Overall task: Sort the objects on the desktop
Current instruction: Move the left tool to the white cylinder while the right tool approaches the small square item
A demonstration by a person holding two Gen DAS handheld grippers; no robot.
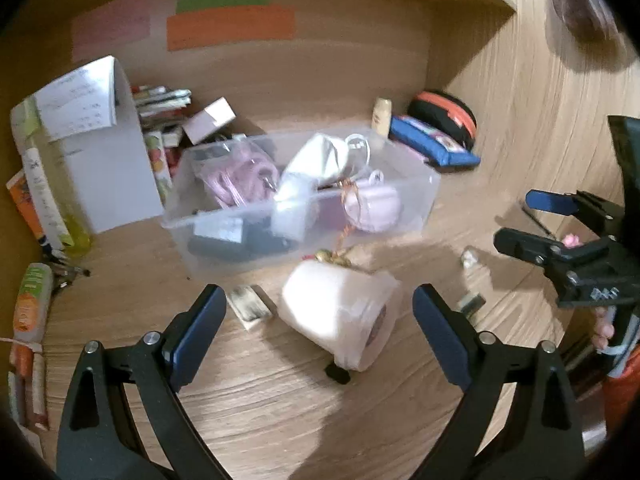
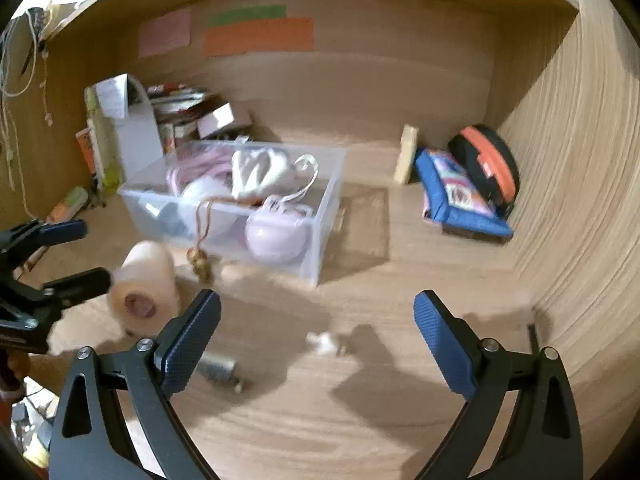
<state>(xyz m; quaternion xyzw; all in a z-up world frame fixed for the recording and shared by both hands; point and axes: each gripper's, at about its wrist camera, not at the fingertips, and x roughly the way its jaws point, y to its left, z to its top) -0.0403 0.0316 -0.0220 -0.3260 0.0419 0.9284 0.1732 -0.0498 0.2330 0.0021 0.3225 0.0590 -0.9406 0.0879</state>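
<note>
The clear bin (image 1: 420, 200) on the tabletop (image 1: 280, 408) already holds a pink cable, a white pouch and a pink case, so the sorting looks partly done. A paper roll (image 1: 340, 316), a small crumpled scrap (image 2: 326, 343) and a metal cylinder (image 2: 216, 368) lie loose in front of it. The left claw (image 1: 320, 336) is spread around the roll without touching; the right claw (image 2: 316, 340) is spread and empty.

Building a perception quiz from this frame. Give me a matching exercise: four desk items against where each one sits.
Items:
1. toilet paper roll
2. pink round case
3. blue pouch
4. orange paper strip

Places:
A. on the back wall
B. inside the clear bin
C. on the desk between the left gripper fingers
D. by the right side wall

Pairs: 1-C, 2-B, 3-D, 4-A
</note>
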